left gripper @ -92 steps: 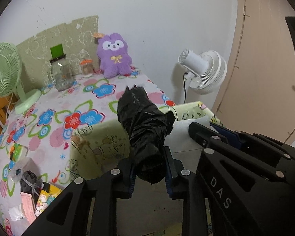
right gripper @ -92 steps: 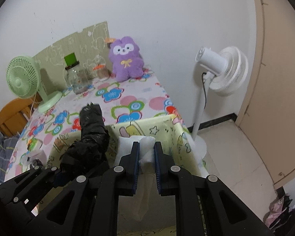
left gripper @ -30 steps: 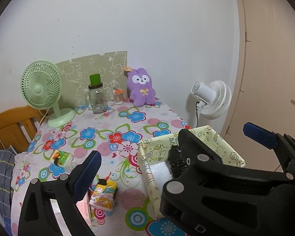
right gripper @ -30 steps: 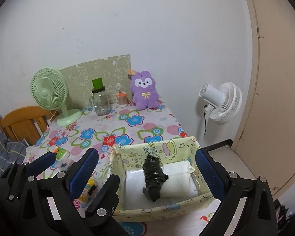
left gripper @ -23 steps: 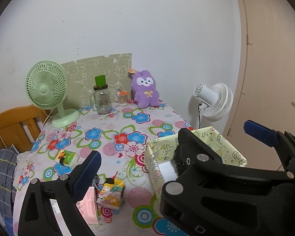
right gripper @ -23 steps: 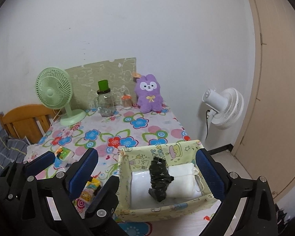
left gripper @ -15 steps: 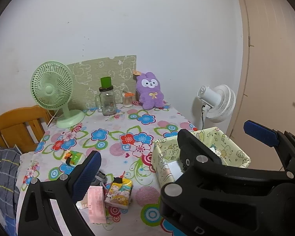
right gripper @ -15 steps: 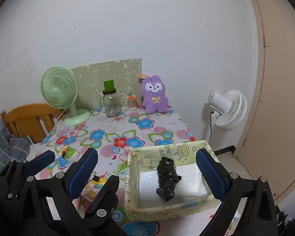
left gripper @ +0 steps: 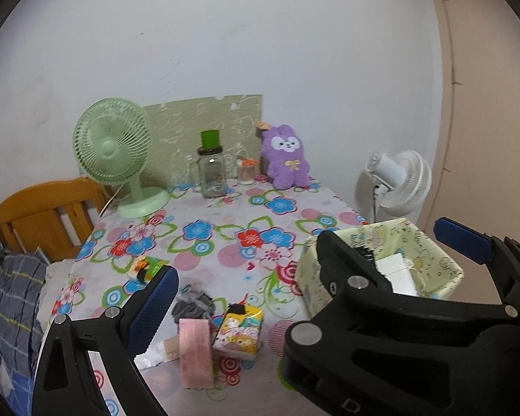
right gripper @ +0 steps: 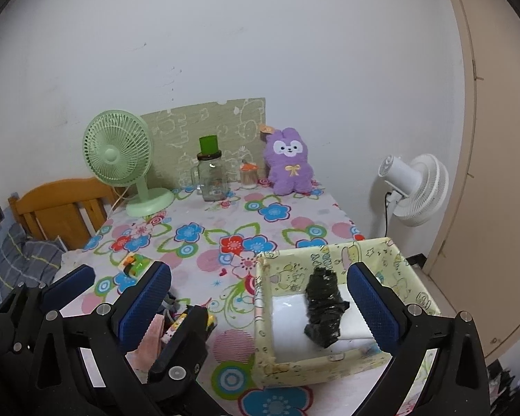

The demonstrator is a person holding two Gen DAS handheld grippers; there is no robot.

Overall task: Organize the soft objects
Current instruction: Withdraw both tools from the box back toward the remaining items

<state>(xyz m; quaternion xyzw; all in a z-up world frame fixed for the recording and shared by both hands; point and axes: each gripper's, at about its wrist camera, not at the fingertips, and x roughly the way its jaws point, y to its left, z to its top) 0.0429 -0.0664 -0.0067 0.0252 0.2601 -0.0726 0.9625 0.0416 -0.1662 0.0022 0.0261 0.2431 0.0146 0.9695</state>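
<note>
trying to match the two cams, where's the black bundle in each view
Left wrist: the black bundle is only a sliver in the yellow box at right, mostly hidden behind the other gripper.
Right wrist: black bundle in full, lower right, lying on white padding in the box.
Shared landmark: purple plush by the wall.

- Left wrist view: raised above the near edge of the flower-patterned tablecloth [left gripper: 225, 228], facing the white back wall, set slightly further left.
- Right wrist view: similar height and heading, nearer the pale yellow fabric box [right gripper: 329, 364].
- Shared: green desk fan [left gripper: 112, 145], purple plush rabbit [right gripper: 289, 163], white standing fan [right gripper: 416, 187].
</note>
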